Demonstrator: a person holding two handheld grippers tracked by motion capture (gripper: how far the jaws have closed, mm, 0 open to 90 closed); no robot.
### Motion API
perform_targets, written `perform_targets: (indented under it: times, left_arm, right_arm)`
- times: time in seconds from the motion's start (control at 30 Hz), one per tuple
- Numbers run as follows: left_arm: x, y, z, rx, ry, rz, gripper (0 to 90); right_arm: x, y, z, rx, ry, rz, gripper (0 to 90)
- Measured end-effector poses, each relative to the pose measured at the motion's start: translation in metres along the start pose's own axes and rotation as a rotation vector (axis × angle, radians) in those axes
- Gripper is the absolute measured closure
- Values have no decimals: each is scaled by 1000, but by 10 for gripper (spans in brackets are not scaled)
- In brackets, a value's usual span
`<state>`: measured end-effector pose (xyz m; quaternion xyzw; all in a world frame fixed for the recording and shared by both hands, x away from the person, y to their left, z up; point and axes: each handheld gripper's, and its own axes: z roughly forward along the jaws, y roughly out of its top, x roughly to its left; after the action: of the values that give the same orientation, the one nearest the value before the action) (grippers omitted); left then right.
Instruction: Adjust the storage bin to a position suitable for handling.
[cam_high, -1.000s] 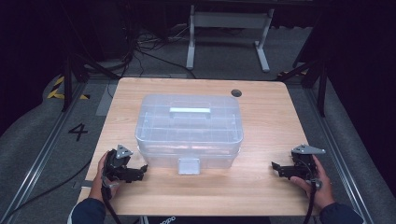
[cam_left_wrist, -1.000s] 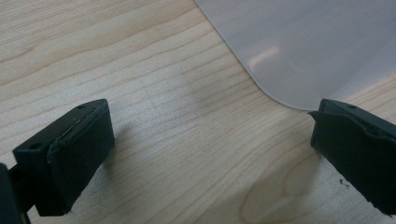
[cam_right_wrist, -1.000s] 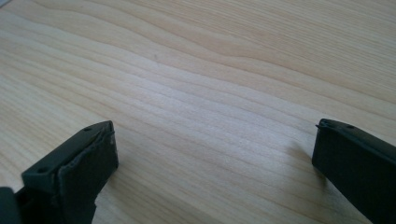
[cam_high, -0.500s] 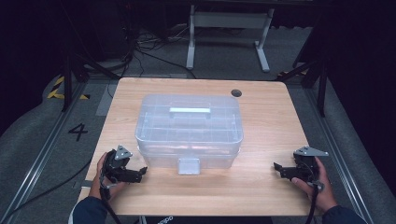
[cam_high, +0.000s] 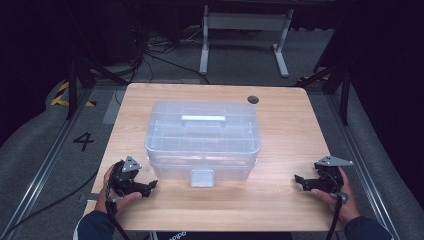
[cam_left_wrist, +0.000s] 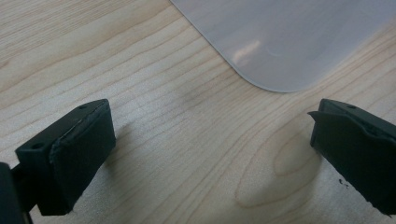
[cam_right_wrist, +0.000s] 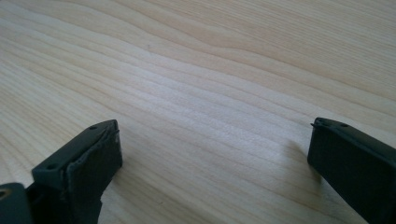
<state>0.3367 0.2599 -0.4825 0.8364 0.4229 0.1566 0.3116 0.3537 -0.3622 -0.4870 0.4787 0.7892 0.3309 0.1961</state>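
A clear plastic storage box (cam_high: 202, 137) with a lid, a top handle (cam_high: 203, 118) and a front latch (cam_high: 202, 177) stands in the middle of the wooden table (cam_high: 285, 130). My left gripper (cam_high: 149, 186) rests on the table near the box's front left corner, open and holding nothing; a rounded corner of the box (cam_left_wrist: 280, 42) lies just beyond its jaws in the left gripper view (cam_left_wrist: 210, 154). At the front right of the table sits my right gripper (cam_high: 298, 180), open over bare wood (cam_right_wrist: 210, 154), well apart from the box.
A dark round grommet (cam_high: 253, 100) sits in the table's far right corner. Beyond the table stand a white metal frame (cam_high: 245, 30) and loose cables (cam_high: 150, 50) on the grey floor. A painted number 4 (cam_high: 83, 141) marks the floor at left.
My right gripper has slid slightly toward the near right edge of the table. The left gripper has shifted a little toward the front. Both stay open.
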Motion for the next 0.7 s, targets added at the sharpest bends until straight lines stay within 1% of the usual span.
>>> perform_targets:
  times: [0.07,0.1,0.17,0.2,0.27,0.37,0.43,0.53,0.7]
  left_arm:
    - [0,0,0,-1,-3,-3,4]
    - [0,0,0,-1,-3,-3,4]
    - [0,0,0,-1,-4,-1,5]
    - [0,0,0,-1,-4,-1,5]
    - [0,0,0,-1,-5,-1,5]
    - [0,0,0,-1,-4,-1,5]
    - [0,0,0,-1,-4,0,5]
    - [0,0,0,-1,-4,-1,5]
    - [0,0,0,-3,0,-5,5]
  right_arm:
    - [-2,0,0,-1,0,-6,41]
    - [-2,1,0,-4,2,-2,60]
    - [-3,1,-1,-23,14,-9,179]
    - [-4,1,-2,-30,21,-15,206]
    - [-4,2,-2,-29,20,-23,191]
    - [-3,4,-2,-31,20,-22,199]
    - [-3,7,-5,-51,24,-22,204]
    - [-1,11,-9,-66,39,-22,215]
    - [4,20,-16,-88,58,-51,224]
